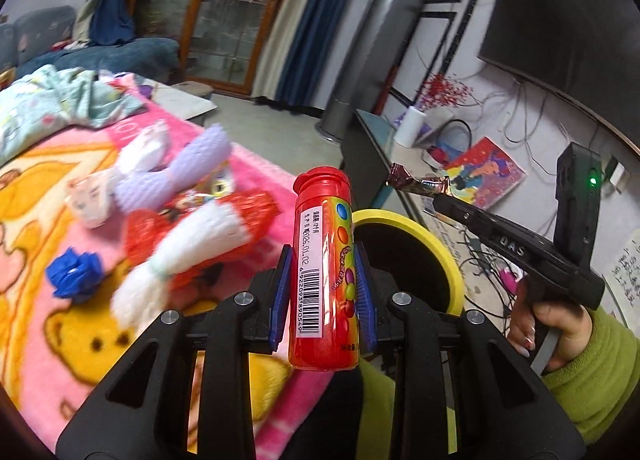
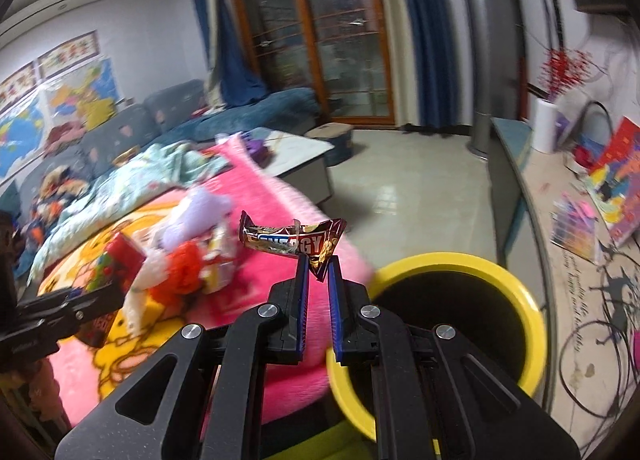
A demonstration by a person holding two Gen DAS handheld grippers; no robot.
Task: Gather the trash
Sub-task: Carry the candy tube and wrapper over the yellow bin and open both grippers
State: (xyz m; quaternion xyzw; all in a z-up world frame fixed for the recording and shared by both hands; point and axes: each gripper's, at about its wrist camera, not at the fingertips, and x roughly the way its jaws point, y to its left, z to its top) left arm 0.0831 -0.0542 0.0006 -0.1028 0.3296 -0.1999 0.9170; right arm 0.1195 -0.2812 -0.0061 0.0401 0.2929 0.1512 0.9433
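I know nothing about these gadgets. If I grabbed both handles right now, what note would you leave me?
Left gripper: shut on the red candy tube, held upright.
Right gripper: shut on the crumpled snack wrapper.
The yellow-rimmed bin stands open just ahead of both, beside the pink blanket.
Done: both pieces are picked up, neither is in the bin yet.
Left: drop both in, then go back for what looks like more clutter on the blanket, such as the red wrapping.
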